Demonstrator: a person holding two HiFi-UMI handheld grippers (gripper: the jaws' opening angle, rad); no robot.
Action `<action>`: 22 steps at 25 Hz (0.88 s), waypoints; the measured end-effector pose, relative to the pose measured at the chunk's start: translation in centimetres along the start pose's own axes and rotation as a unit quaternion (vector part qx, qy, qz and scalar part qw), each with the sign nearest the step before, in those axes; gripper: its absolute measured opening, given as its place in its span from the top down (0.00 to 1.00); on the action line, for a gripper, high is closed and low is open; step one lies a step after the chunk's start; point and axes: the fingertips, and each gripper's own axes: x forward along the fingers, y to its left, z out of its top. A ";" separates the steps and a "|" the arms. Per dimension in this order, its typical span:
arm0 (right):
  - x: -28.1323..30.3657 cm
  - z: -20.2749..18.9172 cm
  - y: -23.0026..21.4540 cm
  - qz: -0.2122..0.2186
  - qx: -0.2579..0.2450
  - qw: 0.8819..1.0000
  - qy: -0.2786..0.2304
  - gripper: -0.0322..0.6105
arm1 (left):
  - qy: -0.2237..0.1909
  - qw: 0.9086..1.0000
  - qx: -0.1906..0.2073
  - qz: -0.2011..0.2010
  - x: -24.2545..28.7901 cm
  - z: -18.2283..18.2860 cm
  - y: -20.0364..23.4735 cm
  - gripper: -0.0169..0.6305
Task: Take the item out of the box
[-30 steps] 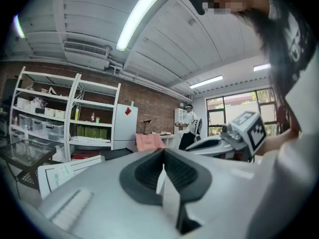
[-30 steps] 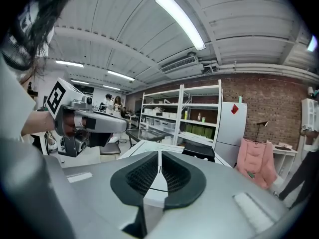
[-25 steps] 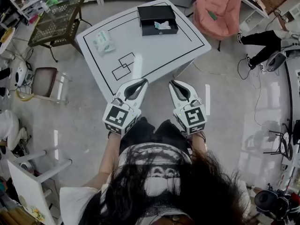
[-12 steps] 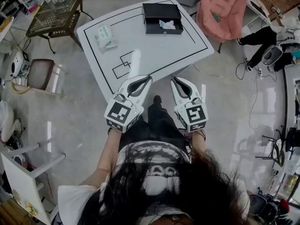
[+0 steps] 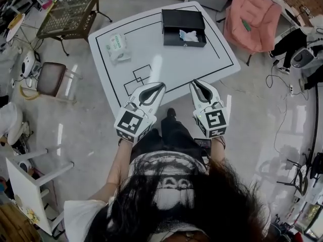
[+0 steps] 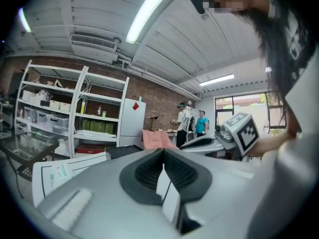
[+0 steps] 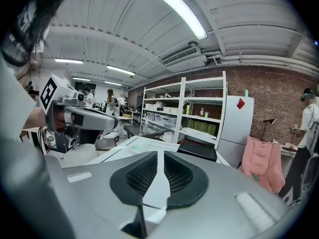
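The right claw (image 7: 160, 156) is barely parted, its jaws having just been opening, and nothing stands between them. The left claw (image 6: 163, 153) is clenched on nothing. Both hang at the near edge of the tabletop (image 5: 171, 67), side by side and well apart from the work. The black box (image 5: 180, 19) sits across the tabletop by the far edge, toward the far right corner, and the item (image 5: 189, 35), a pale crumpled thing, lies in its open front part. The task has therefore not begun in earnest, and the risks lie in the reach and the first pinch. If the right claw arrives as narrow as it is now, it will likely prod the item deeper or shove the box instead of straddling anything, so the jaws need to spread well before the box wall. The item looks soft and light. A shallow pinch may catch only a fold and let it slip free on the lift, or drag the box along with it. The box also looks light enough to skate toward the far edge if a jaw strikes its rim, and the left claw seems best placed to steady it. A packet (image 5: 116, 45) near the left edge lies well clear of a straight reach and should not interfere.
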 end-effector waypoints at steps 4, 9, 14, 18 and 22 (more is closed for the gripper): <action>2.8 -0.8 -4.0 0.012 -0.004 1.000 0.008 0.91 | 0.007 1.000 -0.013 0.017 4.0 0.2 2.0 0.97; 6.0 -1.7 -9.5 0.030 -0.013 0.999 0.022 0.90 | 0.005 0.999 -0.025 0.030 9.4 1.7 3.5 0.97; 9.3 -2.6 -14.1 0.042 -0.025 0.998 0.033 0.90 | 0.003 0.999 -0.023 0.049 13.1 2.7 4.7 0.97; 12.1 -3.5 -17.2 0.055 -0.028 0.997 0.043 0.90 | 0.005 0.998 -0.016 0.056 15.2 3.4 5.3 0.97; 15.1 -4.8 -19.8 0.074 -0.030 0.995 0.063 0.90 | 0.008 0.998 -0.012 0.067 16.6 3.6 5.9 0.97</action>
